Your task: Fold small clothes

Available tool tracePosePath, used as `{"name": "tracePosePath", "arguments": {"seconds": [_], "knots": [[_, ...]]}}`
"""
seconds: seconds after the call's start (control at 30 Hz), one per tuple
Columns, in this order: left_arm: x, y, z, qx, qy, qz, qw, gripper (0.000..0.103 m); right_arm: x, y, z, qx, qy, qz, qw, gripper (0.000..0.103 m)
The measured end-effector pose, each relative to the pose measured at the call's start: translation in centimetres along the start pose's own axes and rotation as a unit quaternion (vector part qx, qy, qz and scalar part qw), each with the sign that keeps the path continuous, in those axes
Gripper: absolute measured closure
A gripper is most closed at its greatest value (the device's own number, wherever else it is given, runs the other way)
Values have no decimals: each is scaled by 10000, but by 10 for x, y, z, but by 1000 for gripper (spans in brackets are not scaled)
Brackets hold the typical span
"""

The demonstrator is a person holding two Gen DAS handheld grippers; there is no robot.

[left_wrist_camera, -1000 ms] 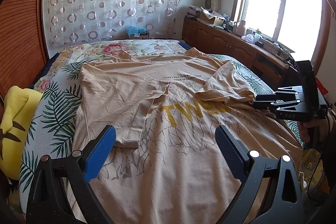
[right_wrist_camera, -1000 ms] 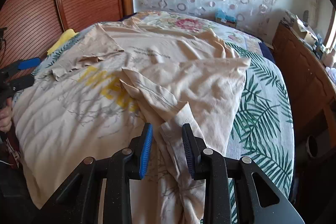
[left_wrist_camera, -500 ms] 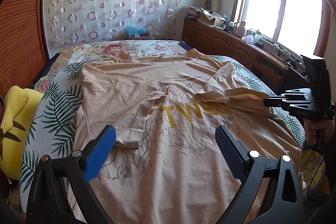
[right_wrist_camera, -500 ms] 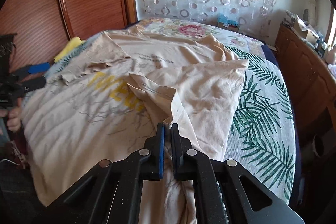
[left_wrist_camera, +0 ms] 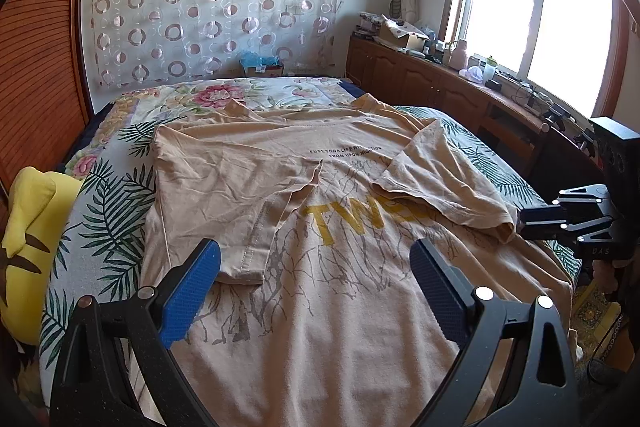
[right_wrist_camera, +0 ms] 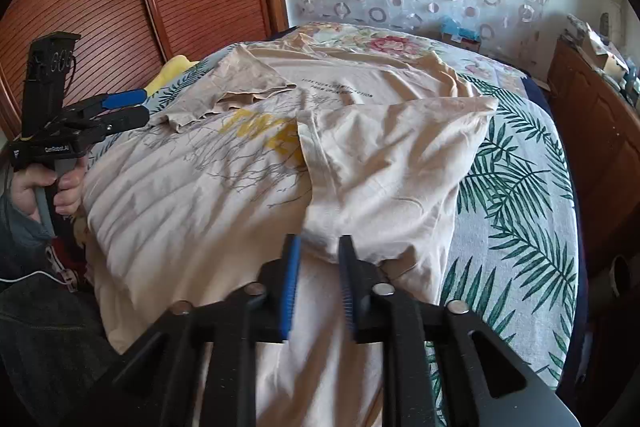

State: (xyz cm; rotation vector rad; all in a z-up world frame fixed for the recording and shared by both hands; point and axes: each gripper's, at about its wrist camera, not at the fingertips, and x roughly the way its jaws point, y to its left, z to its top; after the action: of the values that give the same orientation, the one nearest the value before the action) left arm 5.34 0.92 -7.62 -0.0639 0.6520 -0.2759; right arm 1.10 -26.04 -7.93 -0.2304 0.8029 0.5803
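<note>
2 sleeves lie folded over my beige T-shirt (left_wrist_camera: pixel 320 307) on the bed (left_wrist_camera: pixel 100 227). My left gripper (left_wrist_camera: pixel 316 287) gapes wide above it; my right gripper (right_wrist_camera: pixel 318 251) is opening, cloth between its jaws.

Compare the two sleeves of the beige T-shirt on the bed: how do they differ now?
The left sleeve lies flat, its hem pointing toward the shirt's bottom edge; the right sleeve is bunched and puffed up. The left sleeve stops beside the yellow lettering; the right sleeve covers its end. Both are folded inward onto the shirt.
</note>
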Motion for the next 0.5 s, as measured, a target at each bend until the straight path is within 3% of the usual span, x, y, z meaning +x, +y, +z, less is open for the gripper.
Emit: {"name": "tracePosePath", "arguments": {"seconds": [0.13, 0.5], "knots": [[-1, -1, 3, 4, 7, 20, 10000, 7, -4, -3, 9, 46, -154, -97, 9998, 60], [-2, 4, 4, -9, -10, 46, 10000, 7, 14, -21, 13, 216, -148, -762, 9967, 59]]}}
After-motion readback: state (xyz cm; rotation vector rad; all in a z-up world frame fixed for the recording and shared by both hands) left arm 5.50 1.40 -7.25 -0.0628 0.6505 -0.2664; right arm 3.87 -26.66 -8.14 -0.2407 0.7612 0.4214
